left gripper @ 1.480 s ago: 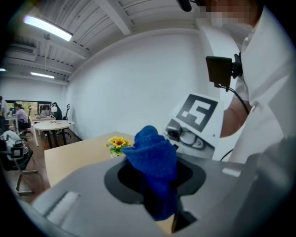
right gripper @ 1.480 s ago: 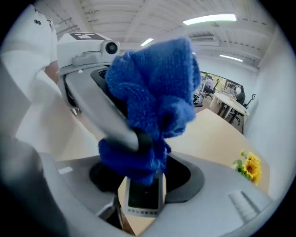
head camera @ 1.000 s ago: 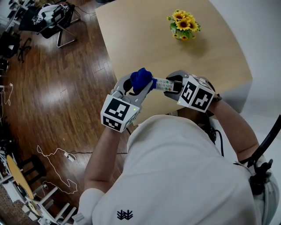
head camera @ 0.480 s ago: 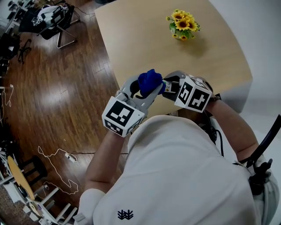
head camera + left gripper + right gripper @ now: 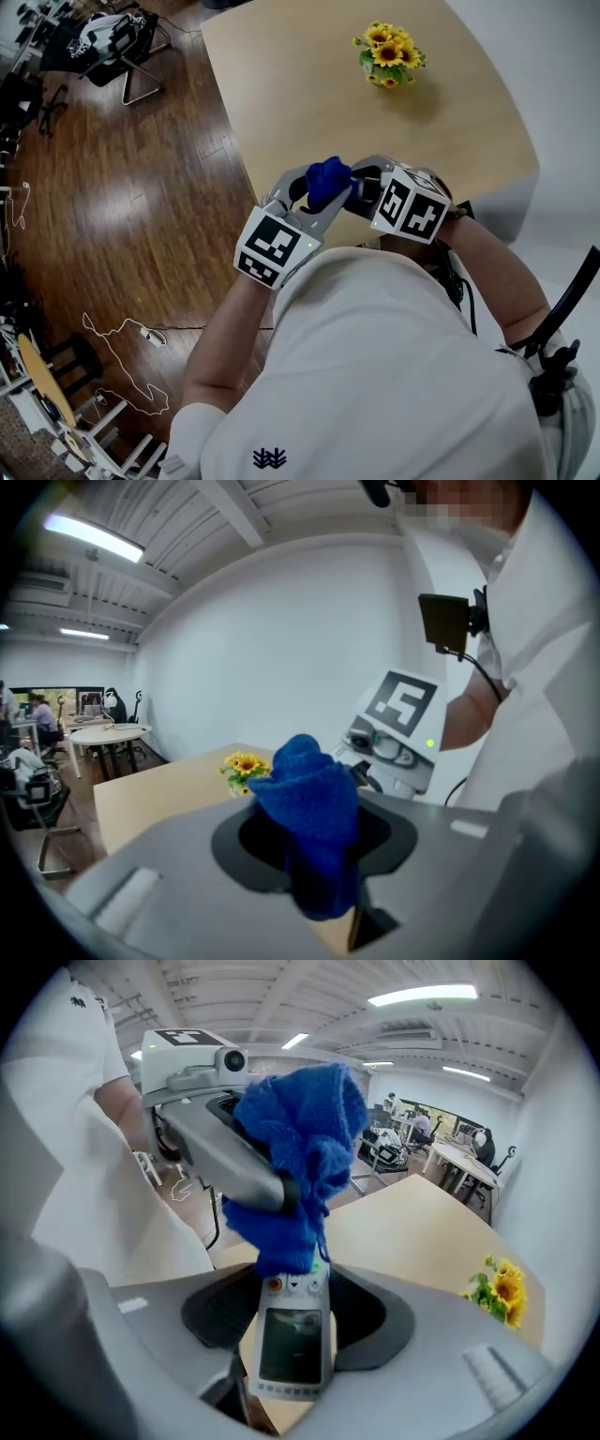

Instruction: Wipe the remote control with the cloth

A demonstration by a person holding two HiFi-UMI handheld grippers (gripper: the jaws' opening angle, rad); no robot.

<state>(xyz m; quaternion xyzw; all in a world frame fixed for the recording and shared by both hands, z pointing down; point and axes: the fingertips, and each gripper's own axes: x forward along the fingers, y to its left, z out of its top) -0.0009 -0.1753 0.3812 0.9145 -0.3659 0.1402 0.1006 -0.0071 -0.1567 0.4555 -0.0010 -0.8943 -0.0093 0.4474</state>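
Head view: at frame centre, left gripper (image 5: 317, 189) and right gripper (image 5: 364, 185) face each other above the tabletop (image 5: 309, 84) edge, blue cloth (image 5: 328, 178) between them. Left gripper view: jaws pinch the cloth, centre. Right gripper view: jaws clamp the remote control (image 5: 292, 1340), lower centre, cloth touching its far end.

cloth (image 5: 328, 178) — further along remote (image 5: 292, 1340), against right gripper (image 5: 364, 186)

Fuzzy blue cloth (image 5: 298, 1162); glossy-screened plastic remote control (image 5: 291, 1340); matt wood table (image 5: 309, 84).
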